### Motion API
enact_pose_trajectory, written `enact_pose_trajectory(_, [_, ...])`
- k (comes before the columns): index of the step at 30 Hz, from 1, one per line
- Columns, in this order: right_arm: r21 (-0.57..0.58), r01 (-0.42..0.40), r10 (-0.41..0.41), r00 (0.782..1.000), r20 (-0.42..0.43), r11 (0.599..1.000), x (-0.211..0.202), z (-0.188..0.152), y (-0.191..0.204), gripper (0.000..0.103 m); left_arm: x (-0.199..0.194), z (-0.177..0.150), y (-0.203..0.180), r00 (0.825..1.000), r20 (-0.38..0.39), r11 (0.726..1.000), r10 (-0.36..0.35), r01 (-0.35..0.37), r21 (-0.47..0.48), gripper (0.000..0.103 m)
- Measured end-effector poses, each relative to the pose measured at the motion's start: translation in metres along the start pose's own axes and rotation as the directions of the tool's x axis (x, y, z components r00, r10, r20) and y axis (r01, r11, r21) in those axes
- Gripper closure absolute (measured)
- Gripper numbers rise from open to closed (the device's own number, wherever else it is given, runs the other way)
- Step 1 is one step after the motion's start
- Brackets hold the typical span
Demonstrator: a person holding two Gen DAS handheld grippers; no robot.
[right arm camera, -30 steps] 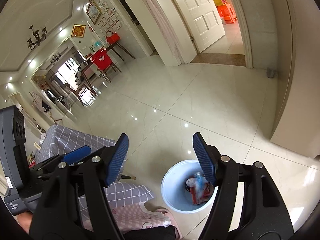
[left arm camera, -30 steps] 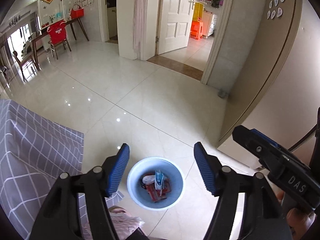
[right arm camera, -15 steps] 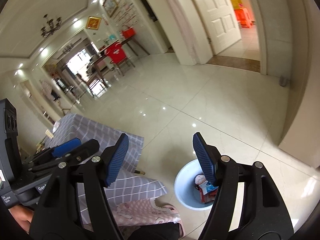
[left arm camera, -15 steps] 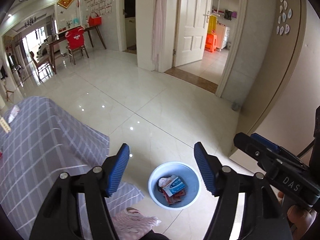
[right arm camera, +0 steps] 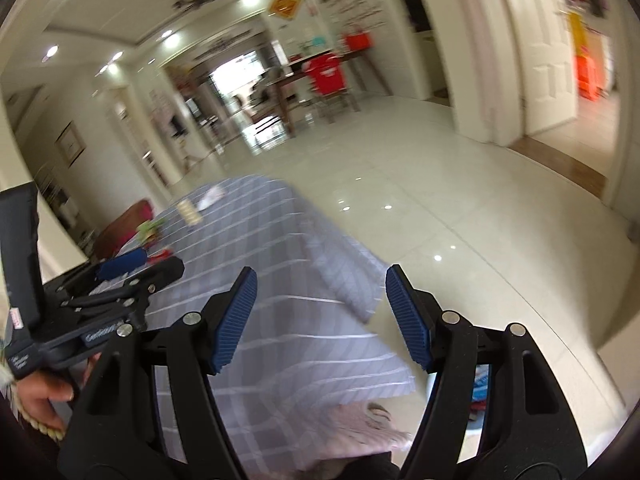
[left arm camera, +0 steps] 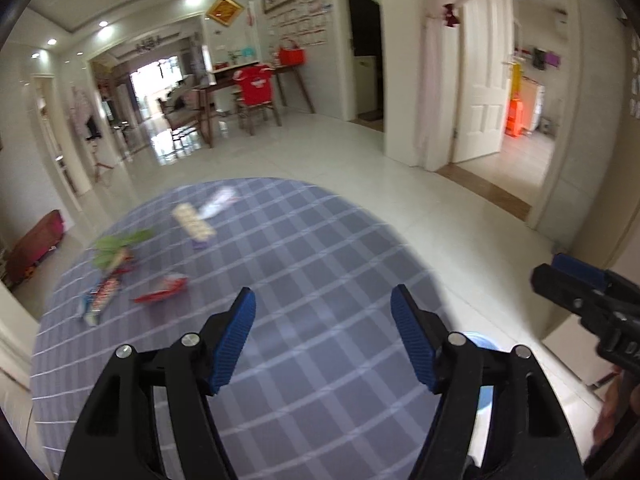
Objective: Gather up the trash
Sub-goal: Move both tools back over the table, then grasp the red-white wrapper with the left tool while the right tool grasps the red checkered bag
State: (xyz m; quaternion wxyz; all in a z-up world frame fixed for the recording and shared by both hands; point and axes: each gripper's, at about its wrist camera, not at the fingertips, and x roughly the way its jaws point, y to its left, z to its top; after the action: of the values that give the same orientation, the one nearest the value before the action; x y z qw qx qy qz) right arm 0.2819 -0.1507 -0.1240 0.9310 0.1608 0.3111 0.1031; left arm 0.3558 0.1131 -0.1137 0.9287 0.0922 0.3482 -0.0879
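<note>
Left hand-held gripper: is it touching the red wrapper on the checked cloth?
Apart. The left wrist view shows the left hand-held gripper open and empty, with bare checked cloth between its fingertips and the red wrapper further left.

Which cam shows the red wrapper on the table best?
Left wrist: the red wrapper lies in plain sight on the checked tablecloth. Right wrist shows only a red sliver behind the left tongs.

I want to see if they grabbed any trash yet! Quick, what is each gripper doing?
Left gripper: open, holding nothing, above the checked tablecloth.
Right gripper: open, holding nothing.
</note>
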Motion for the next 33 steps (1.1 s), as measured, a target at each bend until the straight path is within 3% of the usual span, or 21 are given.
enact_pose_trajectory(4, [-0.069,-0.043,0.039,0.998,-0.055,0.997,0.036,0.006,0.047,0.037,0.015,-0.002,0.057,0.997,-0.037,0.998,0.067,-0.068,-0.015,0.034])
enact_pose_trajectory(9, [-0.114,-0.080,0.066,0.991,-0.117,0.990,0.084,0.016,0.092,0.037,0.039,-0.009,0.103,0.993,-0.070,0.995,0.099,-0.099,-0.002,0.034])
enact_pose_trajectory(14, [-0.134,-0.099,0.076,0.983,-0.167,0.986,0.128,0.026,0.119,0.037,0.070,-0.006,0.123,0.988,-0.108,0.994,0.109,-0.109,0.014,0.033])
enact_pose_trajectory(18, [-0.126,-0.108,0.082,0.977,-0.196,0.986,0.150,0.027,0.130,0.037,0.089,-0.002,0.128,0.989,-0.127,0.997,0.072,-0.071,0.015,0.035])
enact_pose_trajectory(20, [-0.125,-0.111,0.084,0.975,-0.204,0.986,0.155,0.028,0.133,0.037,0.097,-0.003,0.130,0.987,-0.155,0.999,0.037,-0.035,0.016,0.063])
enact_pose_trajectory(22, [-0.124,-0.116,0.088,0.974,-0.211,0.986,0.161,0.029,0.139,0.037,0.100,-0.004,0.131,0.988,-0.155,1.000,0.026,-0.024,0.018,0.074])
enact_pose_trajectory(23, [-0.123,-0.116,0.088,0.973,-0.213,0.986,0.164,0.029,0.142,0.037,0.098,-0.004,0.132,0.988,-0.151,1.000,0.020,-0.018,0.015,0.087])
enact_pose_trajectory(26, [-0.126,-0.126,0.095,0.970,-0.224,0.984,0.167,0.028,0.154,0.037,0.085,-0.002,0.150,0.993,-0.114,0.996,-0.018,0.008,-0.086,0.090])
enact_pose_trajectory(33, [-0.183,-0.204,0.146,0.946,-0.288,0.962,0.185,0.019,0.216,0.037,0.023,-0.019,0.224,0.998,-0.012,0.965,0.059,-0.060,-0.255,0.091])
